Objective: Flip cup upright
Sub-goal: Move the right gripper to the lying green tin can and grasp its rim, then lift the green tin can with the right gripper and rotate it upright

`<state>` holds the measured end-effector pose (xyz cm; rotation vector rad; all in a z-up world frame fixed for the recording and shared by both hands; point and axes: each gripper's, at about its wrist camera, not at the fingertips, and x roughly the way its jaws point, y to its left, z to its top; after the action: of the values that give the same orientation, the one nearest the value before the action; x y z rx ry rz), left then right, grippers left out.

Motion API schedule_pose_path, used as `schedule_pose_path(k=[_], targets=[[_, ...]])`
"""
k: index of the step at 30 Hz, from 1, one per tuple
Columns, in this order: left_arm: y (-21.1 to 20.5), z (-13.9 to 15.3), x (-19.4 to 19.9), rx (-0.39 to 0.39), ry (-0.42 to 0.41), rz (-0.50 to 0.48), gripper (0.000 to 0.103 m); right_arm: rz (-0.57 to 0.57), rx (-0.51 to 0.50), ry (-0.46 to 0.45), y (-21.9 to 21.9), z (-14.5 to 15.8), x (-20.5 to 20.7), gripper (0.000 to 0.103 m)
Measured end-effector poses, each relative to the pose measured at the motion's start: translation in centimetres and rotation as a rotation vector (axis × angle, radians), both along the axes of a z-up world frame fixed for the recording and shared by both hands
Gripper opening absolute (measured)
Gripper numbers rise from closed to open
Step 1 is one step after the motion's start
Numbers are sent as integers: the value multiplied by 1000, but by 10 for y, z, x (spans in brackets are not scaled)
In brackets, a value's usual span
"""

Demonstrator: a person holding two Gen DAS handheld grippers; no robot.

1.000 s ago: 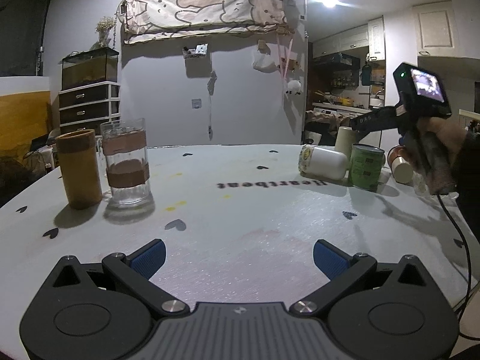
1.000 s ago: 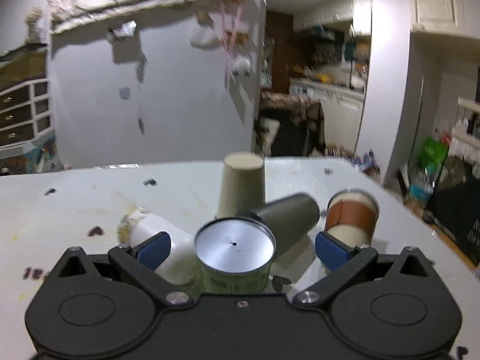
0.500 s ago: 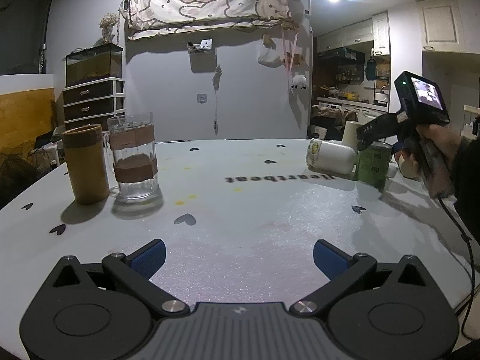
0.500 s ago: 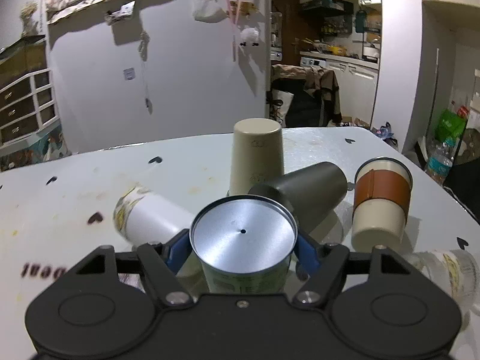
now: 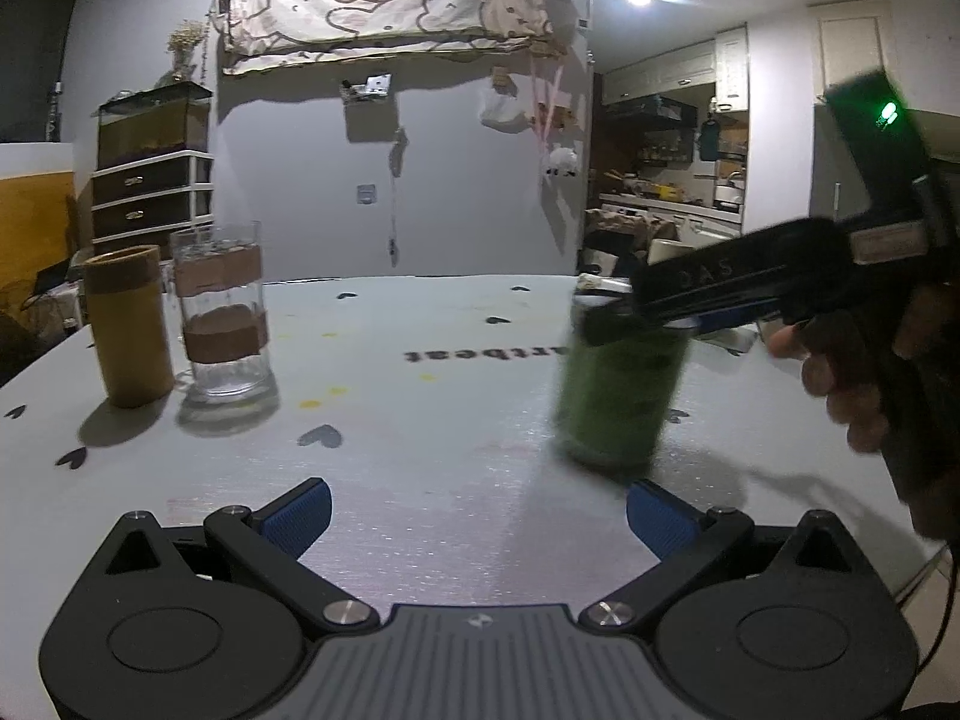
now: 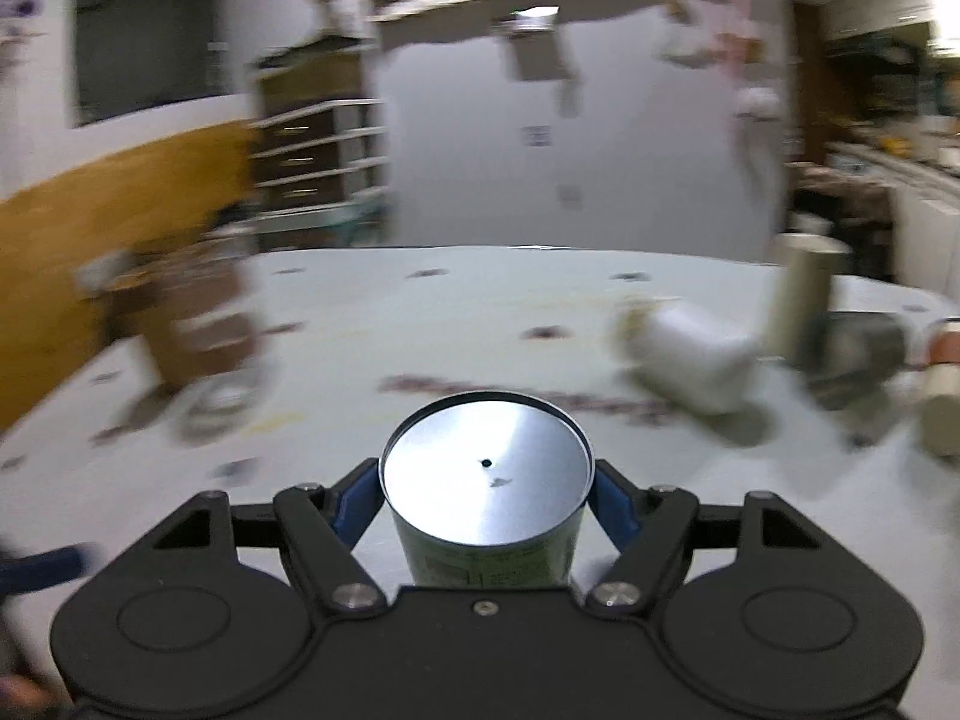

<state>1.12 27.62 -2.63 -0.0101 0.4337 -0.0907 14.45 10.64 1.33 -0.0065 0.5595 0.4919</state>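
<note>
A green cup (image 6: 489,540) with a silver base on top stands upside down between the blue pads of my right gripper (image 6: 486,504), which is shut on it. In the left wrist view the same green cup (image 5: 621,390) shows blurred, held just over the white table (image 5: 450,420) at the right of centre, with the right gripper (image 5: 636,315) clamped near its top. My left gripper (image 5: 480,510) is open and empty, low over the near table edge.
A tan cup (image 5: 129,324) and a glass with brown bands (image 5: 225,318) stand upright at the left. A white cup (image 6: 684,354) lies on its side at the right, with a beige cup (image 6: 804,294), a dark cup (image 6: 858,348) and a brown-banded cup (image 6: 942,396) beyond it.
My right gripper closed on the green cup and has carried it left, away from the cluster of cups toward the table's middle. The left gripper stays open in place.
</note>
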Motion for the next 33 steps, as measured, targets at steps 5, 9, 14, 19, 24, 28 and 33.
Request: schedule_pose_path(k=[5, 9, 14, 19, 24, 28, 33], targets=[[-1, -6, 5, -15, 8, -9, 103, 140, 17, -23, 29, 5, -37, 74], [1, -12, 11, -41, 23, 0, 103, 199, 27, -21, 36, 6, -52, 74], [3, -17, 15, -54, 33, 14, 103, 222, 29, -48, 32, 6, -70, 74], [8, -21, 21, -47, 46, 71, 103, 202, 26, -53, 20, -2, -80, 74], [15, -23, 21, -52, 45, 107, 103, 157, 4, -29, 7, -19, -87, 74], [23, -20, 20, -66, 44, 117, 103, 127, 24, -10, -6, -28, -94, 74], [38, -7, 21, -157, 51, 126, 103, 98, 8, 12, -12, -42, -103, 74]])
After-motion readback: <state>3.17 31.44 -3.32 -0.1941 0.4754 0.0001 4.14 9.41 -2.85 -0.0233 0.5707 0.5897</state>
